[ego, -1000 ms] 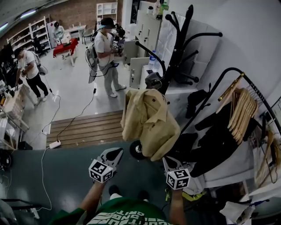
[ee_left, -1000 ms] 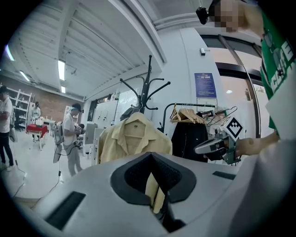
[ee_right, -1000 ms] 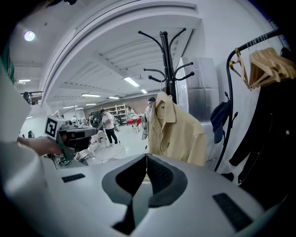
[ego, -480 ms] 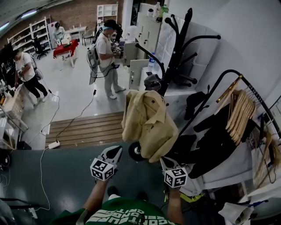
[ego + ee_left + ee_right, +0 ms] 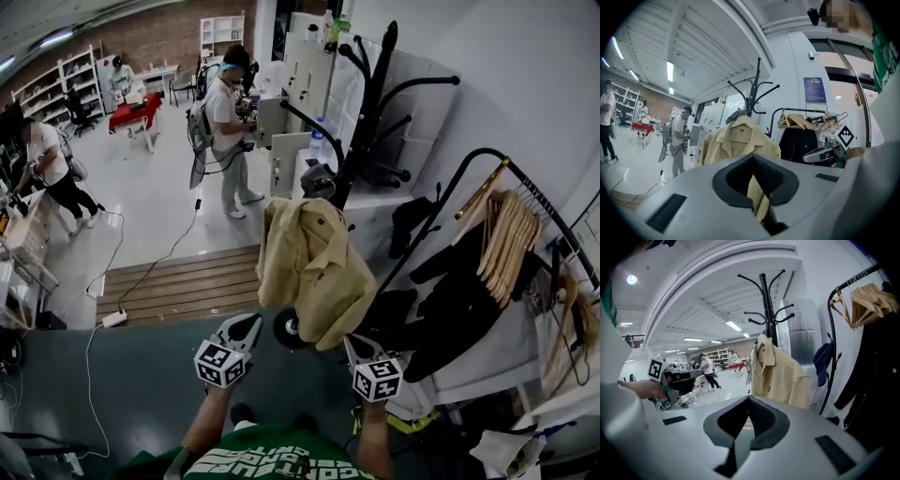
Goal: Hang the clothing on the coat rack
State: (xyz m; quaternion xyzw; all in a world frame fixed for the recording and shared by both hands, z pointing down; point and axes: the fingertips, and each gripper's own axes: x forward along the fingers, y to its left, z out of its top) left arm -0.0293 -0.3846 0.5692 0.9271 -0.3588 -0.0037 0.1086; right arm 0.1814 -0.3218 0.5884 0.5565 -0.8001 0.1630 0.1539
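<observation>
A beige shirt (image 5: 314, 267) hangs by its collar from a hook of the black coat rack (image 5: 361, 122), draped down in front of the pole. My left gripper (image 5: 246, 326) sits below the shirt's lower left, shut and empty, clear of the cloth. My right gripper (image 5: 354, 345) is under the shirt's lower hem, also shut with nothing in it. In the left gripper view the shirt (image 5: 736, 140) shows beyond the closed jaws of the left gripper (image 5: 757, 187). In the right gripper view the shirt (image 5: 780, 376) hangs on the rack (image 5: 765, 305) ahead of the right gripper (image 5: 747, 423).
At the right a black clothes rail carries wooden hangers (image 5: 511, 234) and dark garments (image 5: 459, 300). A person (image 5: 228, 131) stands behind the rack by white cabinets. A wooden slatted platform (image 5: 178, 281) lies left of the shirt, with a cable and power strip (image 5: 114, 319).
The shirt stays hanging on the rack. Both grippers remain shut and low beneath it, barely shifted. The person at far left has walked further left.
</observation>
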